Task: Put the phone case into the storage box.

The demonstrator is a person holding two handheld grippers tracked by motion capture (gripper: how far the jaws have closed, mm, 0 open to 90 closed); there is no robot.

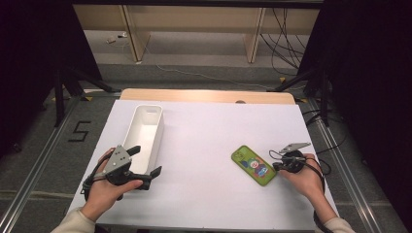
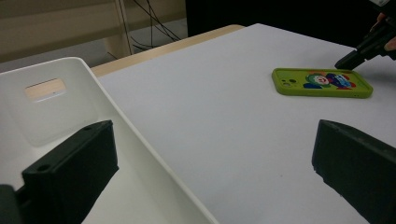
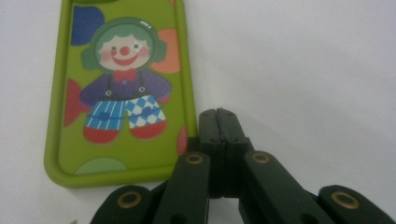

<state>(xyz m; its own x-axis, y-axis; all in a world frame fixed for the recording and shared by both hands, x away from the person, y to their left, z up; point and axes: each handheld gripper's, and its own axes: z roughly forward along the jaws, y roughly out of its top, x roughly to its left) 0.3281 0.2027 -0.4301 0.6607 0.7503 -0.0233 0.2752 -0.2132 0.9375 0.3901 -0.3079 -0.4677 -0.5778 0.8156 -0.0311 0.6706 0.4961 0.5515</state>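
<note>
The table (image 1: pixel 209 194) has a white top, with a strip of pale wood showing along its far edge. Two things lie directly on it. A long white bin (image 1: pixel 144 131) sits on the left half, running from near the far edge toward the person. A green phone case (image 1: pixel 253 165) with a cartoon clown lies flat on the right half, picture side up, well apart from the bin
</note>
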